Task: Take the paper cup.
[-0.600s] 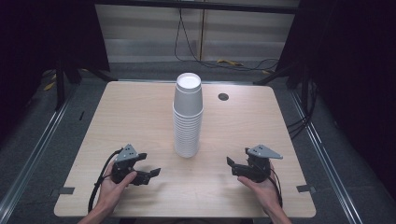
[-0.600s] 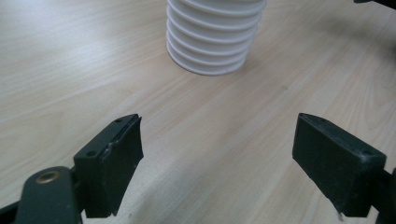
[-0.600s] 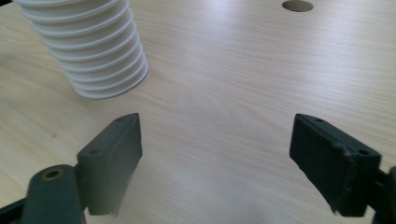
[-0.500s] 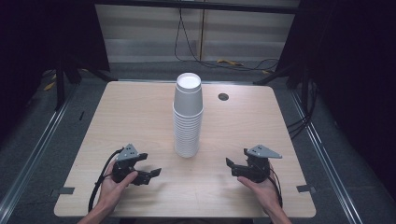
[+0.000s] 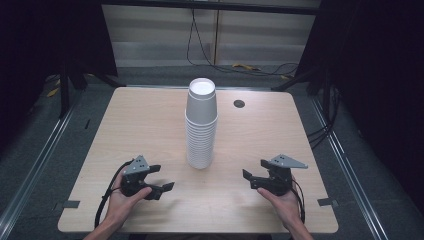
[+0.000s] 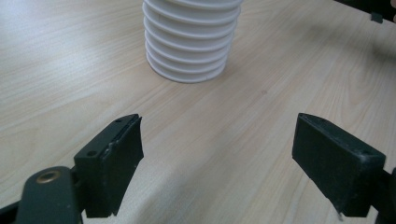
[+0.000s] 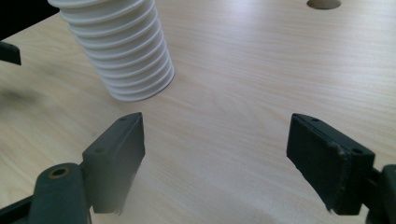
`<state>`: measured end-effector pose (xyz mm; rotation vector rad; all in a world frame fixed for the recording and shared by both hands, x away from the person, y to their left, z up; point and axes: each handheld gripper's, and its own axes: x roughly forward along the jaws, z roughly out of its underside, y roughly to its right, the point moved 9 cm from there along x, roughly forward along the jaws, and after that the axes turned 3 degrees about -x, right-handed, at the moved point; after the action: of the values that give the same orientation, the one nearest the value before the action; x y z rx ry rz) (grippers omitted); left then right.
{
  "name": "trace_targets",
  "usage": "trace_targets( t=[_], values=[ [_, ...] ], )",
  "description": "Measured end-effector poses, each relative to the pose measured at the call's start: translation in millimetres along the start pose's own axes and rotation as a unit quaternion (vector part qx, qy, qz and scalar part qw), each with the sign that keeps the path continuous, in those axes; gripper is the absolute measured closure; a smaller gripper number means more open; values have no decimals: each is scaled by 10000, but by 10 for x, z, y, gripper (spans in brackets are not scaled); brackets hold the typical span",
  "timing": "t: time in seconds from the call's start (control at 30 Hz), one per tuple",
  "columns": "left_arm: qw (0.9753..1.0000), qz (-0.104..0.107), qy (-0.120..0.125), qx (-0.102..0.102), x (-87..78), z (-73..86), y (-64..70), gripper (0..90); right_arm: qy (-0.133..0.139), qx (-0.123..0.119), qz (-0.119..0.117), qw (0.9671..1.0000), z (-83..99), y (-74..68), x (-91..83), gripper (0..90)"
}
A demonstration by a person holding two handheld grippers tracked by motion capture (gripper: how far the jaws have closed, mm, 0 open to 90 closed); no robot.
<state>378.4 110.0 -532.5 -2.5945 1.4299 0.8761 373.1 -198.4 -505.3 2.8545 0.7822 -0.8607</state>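
Standing upright mid-tabletop (image 5: 150,115), the cup stack (image 5: 201,125) sits between the left tongs (image 5: 161,180) and right tongs (image 5: 248,178) (both spread wide, gripping nothing), well apart from each.

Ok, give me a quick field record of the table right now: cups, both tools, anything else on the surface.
cups: one upright stack of white cups, mid-table
left tool: open, holding nothing, near edge, apart from the stack
right tool: open, holding nothing, near edge, apart from the stack
table: light wood
other: round hole behind and right of the stack
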Motion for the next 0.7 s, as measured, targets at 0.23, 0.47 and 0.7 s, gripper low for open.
trace_targets(
  t=[0.23, 0.47, 0.7],
  values=[
    [10000, -20, -7, 17, -3, 10, -1, 161, -55, -8, -128, 9999, -54, -45, -8, 203],
    [9999, 99, 73, 0, -18, -6, 29, 192, 26, -216, -351, 9991, -204, -156, 7, 206],
    [9998, 180, 31, 47, -41, 30, 74, 190, 79, -349, -357, 9987, -296, -188, -25, 174]
  ],
)
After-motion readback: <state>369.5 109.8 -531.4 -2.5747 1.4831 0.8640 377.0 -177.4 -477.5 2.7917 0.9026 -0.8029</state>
